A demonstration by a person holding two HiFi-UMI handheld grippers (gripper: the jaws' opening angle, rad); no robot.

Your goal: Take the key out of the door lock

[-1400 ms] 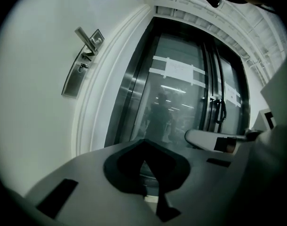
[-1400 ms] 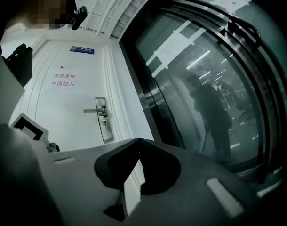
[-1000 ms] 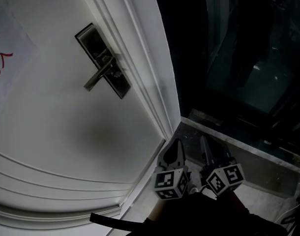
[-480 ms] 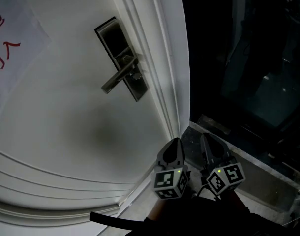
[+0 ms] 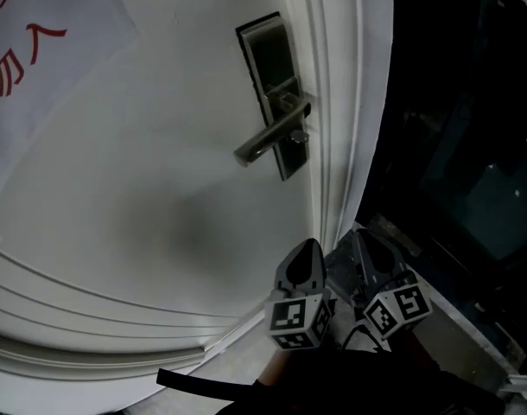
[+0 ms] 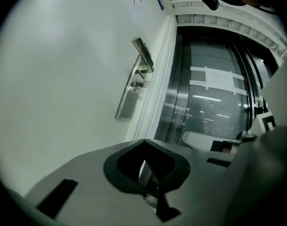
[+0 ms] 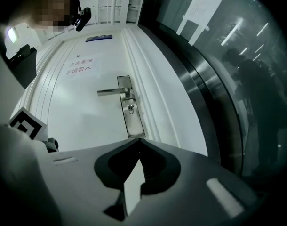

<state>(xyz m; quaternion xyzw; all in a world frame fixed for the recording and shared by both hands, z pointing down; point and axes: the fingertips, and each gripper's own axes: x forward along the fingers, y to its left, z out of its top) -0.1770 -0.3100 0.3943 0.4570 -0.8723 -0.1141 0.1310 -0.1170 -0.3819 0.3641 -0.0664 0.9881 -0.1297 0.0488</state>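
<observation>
The white door [image 5: 160,188] now sits more upright in the head view and the lock plate [image 5: 276,93] has slid toward the middle. I'd say they're just squaring up, no reach yet. Left tool [image 5: 307,251] and right tool [image 5: 363,242] hang well below the lock plate, both clenched on nothing. The key [image 7: 130,108] is a tiny shiny stub in the lock plate, just under the handle [image 5: 268,141].

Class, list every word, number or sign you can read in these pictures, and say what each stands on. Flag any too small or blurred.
"勿入", red: on the white paper sign on the door; the line above is cut off, ending in what looks like "地".
Blue plate at the door's top: too small to read.
Paper sheets on the glass: print too blurred to read.
</observation>
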